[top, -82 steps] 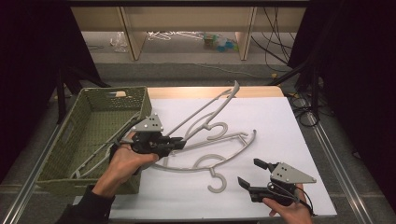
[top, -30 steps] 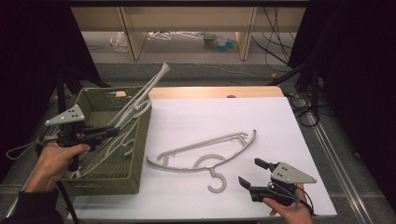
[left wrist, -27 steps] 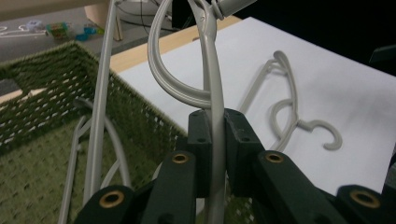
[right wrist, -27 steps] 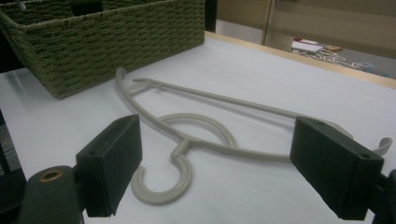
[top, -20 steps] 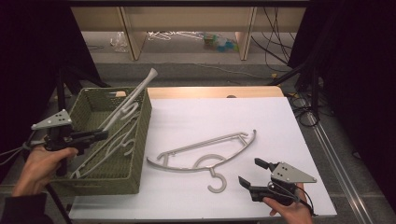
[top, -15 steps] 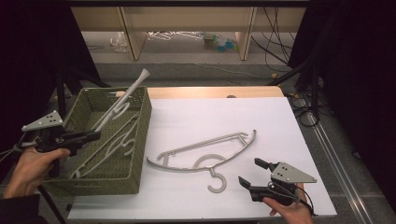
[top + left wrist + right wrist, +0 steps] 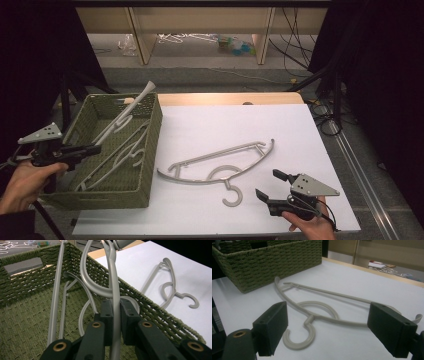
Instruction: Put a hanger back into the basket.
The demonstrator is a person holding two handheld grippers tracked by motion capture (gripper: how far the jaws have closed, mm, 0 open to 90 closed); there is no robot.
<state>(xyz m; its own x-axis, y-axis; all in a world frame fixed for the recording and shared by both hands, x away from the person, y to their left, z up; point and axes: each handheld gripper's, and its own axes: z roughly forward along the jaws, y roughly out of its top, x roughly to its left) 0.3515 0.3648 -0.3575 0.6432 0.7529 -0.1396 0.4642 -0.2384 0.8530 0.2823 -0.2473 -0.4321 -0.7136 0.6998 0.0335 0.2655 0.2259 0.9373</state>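
A grey plastic hanger (image 7: 131,108) leans in the green woven basket (image 7: 152,131), its far end sticking up over the back rim. My left gripper (image 7: 95,148) is at the basket's left side, shut on this hanger (image 7: 113,287); the left gripper view has the pads (image 7: 107,312) pressing on its bar. Another grey hanger (image 7: 125,156) lies inside the basket (image 7: 25,282). A third hanger (image 7: 220,162) lies flat on the white table (image 7: 240,125). My right gripper (image 7: 267,183) rests open at the front right, its jaws wide either side of that hanger's hook (image 7: 299,338).
The basket stands on the table's left end. Behind the table is a wooden shelf unit (image 7: 200,30) with loose hangers and clutter on the floor. Black stands and cables (image 7: 330,100) run along the right side.
My left gripper has moved left and a little down, drawing the held hanger lower into the basket. The right gripper and the hanger on the table have stayed in place.
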